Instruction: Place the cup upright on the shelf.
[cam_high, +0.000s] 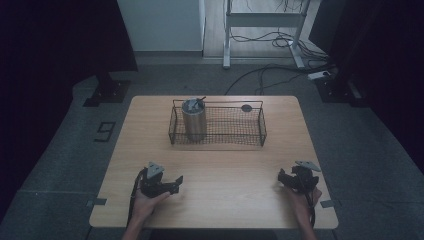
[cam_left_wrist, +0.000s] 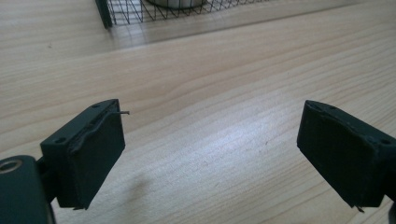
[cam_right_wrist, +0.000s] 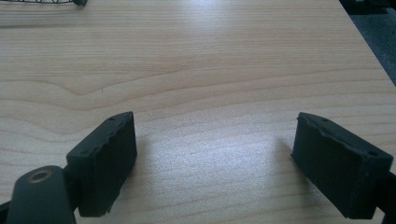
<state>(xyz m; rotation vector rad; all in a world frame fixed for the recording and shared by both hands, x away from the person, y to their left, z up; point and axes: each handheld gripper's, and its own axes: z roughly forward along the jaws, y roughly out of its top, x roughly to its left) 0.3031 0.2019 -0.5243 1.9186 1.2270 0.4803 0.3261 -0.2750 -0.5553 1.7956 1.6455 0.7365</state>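
Resting low over the near part of the wooden table (cam_high: 215, 170), the left gripper (cam_high: 172, 184) and the right gripper (cam_high: 284, 178) each have their fingers (cam_left_wrist: 91, 156) spread wide with nothing but bare wood between them. Well ahead of the left gripper's fingers stands a black wire basket (cam_high: 218, 125), its corner just visible at the top of the left gripper view. A metal cup (cam_high: 194, 118) stands upright in the basket's left end. A small dark disc (cam_high: 246, 107) lies beyond the basket.
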